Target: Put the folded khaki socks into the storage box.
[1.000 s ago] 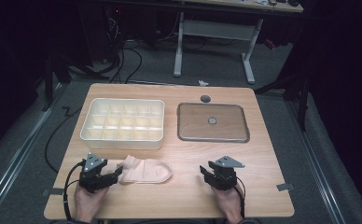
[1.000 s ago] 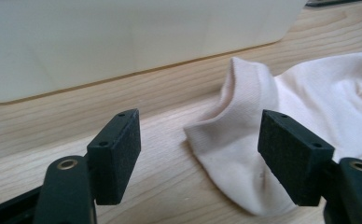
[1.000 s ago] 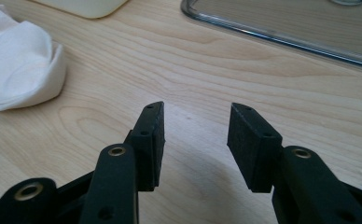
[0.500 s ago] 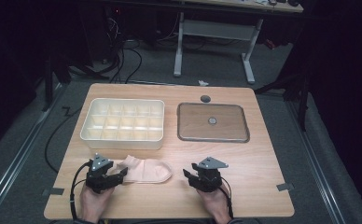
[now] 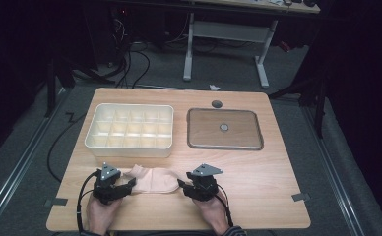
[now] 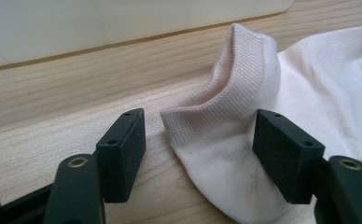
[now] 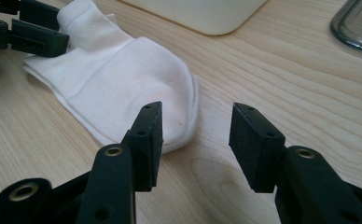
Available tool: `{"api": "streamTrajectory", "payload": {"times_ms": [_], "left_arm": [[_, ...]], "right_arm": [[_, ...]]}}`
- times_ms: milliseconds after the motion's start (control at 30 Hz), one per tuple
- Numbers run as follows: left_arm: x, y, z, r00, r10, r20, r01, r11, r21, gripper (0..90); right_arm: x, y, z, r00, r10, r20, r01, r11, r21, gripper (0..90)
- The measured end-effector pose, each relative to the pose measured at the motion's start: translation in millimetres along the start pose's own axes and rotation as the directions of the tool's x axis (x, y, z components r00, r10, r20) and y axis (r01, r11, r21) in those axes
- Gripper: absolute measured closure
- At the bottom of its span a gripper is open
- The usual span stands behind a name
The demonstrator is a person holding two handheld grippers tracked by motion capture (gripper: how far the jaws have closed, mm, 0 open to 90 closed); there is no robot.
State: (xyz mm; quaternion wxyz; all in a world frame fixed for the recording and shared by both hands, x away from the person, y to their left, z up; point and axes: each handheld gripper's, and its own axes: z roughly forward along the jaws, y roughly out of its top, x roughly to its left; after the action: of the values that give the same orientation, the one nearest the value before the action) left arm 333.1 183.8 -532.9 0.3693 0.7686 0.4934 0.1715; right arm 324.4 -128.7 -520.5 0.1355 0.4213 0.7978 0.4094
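Note:
A pale pink sock [image 5: 152,179] lies flat on the wooden table near the front edge, cuff to the left and toe to the right. My left gripper [image 5: 130,184] sits at the cuff. In the left gripper view the ribbed cuff [image 6: 226,121] stands between its jaws [image 6: 200,144], which have just been closing; the left pad is still clear of the cloth. My right gripper [image 5: 181,186] is at the toe, open. In the right gripper view its jaws [image 7: 195,140] stand just off the toe [image 7: 123,79], bare wood between them, with the left gripper [image 7: 30,35] beyond.
A cream tray [image 5: 128,151] with several compartments stands behind the sock at the left. A dark flat tray [image 5: 224,146] with a small round centre lies at the back right, and a small dark disc [image 5: 217,104] behind it. The table's front edge is close behind both hands.
My right gripper has slid left across the table to the sock's toe. The left hand has stayed at the cuff, and the sock has not moved.

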Motion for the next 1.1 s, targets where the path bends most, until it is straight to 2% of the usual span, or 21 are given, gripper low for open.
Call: {"api": "streamTrajectory", "payload": {"times_ms": [167,267,500,600,700,800,900,1100], "left_arm": [[-3.4,-0.6,0.9,0.9997,0.019,-0.015,-0.019,0.9998,-0.005,38.8],[-4.2,-0.7,1.4,0.9995,0.024,-0.019,-0.024,0.9997,-0.010,41.1],[-6.9,-1.2,1.6,0.9993,0.034,-0.013,-0.035,0.9992,-0.017,48.8],[-7.7,-1.7,1.5,0.9992,0.040,-0.006,-0.040,0.9990,-0.020,52.8],[-9.1,-1.1,2.2,0.9988,0.049,0.006,-0.049,0.9986,-0.023,59.4],[-9.4,0.6,2.7,0.9977,0.057,0.035,-0.057,0.9982,-0.018,67.3],[-8.1,1.7,2.9,0.9962,0.055,0.068,-0.054,0.9985,-0.006,73.8],[-5.3,3.8,4.0,0.9942,0.035,0.101,-0.036,0.9994,0.002,77.8]], "right_arm": [[2.8,1.6,11.4,0.9999,-0.014,-0.001,0.014,1.000,0.024,57.6],[3.9,1.0,15.9,1.0000,-0.004,0.005,0.004,0.999,0.046,60.6],[3.0,0.7,18.4,0.9998,-0.019,0.000,0.019,0.998,0.063,69.9],[4.0,0.5,18.6,0.9992,-0.040,-0.003,0.040,0.997,0.064,75.0],[5.3,0.5,18.5,0.9986,-0.053,-0.007,0.053,0.996,0.070,78.2],[4.8,0.4,18.3,0.9985,-0.053,-0.013,0.054,0.996,0.071,80.3],[7.3,-0.4,18.7,0.9959,-0.091,0.001,0.090,0.994,0.061,83.6],[7.9,-0.8,17.7,0.9958,-0.091,0.005,0.091,0.995,0.052,86.7]]}}
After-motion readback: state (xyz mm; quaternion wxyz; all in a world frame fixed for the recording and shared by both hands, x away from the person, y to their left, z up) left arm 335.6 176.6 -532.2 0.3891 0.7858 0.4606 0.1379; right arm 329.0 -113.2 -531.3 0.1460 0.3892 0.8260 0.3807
